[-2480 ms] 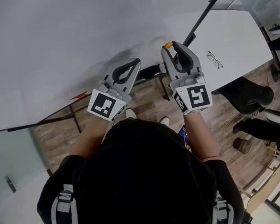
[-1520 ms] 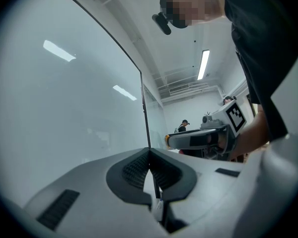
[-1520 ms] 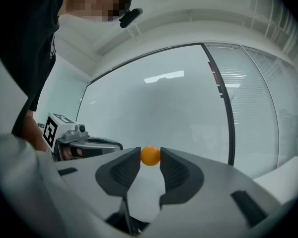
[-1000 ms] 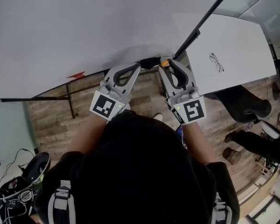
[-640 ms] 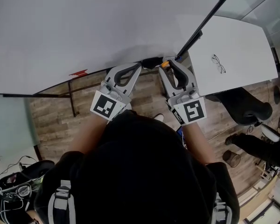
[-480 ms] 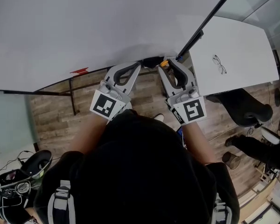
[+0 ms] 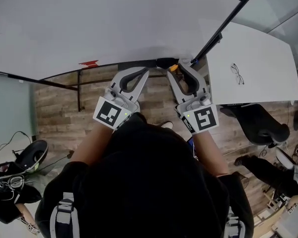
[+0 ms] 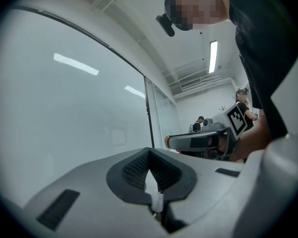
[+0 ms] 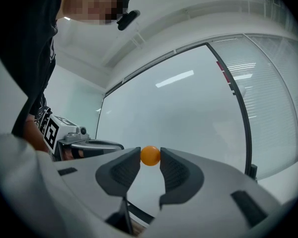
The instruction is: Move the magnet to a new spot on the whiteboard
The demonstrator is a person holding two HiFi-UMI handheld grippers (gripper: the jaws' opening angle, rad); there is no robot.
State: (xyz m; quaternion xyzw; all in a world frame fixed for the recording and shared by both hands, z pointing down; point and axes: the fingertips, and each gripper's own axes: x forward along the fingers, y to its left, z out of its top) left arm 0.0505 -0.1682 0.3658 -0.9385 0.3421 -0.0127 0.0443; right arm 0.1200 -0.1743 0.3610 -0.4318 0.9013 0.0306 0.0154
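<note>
A small orange ball-shaped magnet (image 9: 150, 155) sits pinched between the pads of my right gripper (image 9: 150, 158), in front of the big white whiteboard (image 9: 188, 108). From the head view the magnet (image 7: 174, 67) and right gripper (image 7: 181, 66) are at the whiteboard's (image 7: 114, 24) lower edge; whether the magnet touches the board I cannot tell. My left gripper (image 7: 144, 72) hangs just to the left, jaws closed together with nothing in them (image 8: 150, 151). In the left gripper view the right gripper (image 8: 198, 141) appears alongside.
A black rail (image 7: 139, 63) runs along the board's bottom edge, with a small red object (image 7: 89, 63) at its left. A white table (image 7: 268, 48) with eyeglasses (image 7: 239, 74) stands to the right, a black chair (image 7: 258, 115) beside it. A bag and cables (image 7: 10, 172) lie on the wooden floor.
Since the earliest frame both grippers have come down from the board's face to its lower edge, the magnet still in the right one. Over the last second they barely move; the view shifts.
</note>
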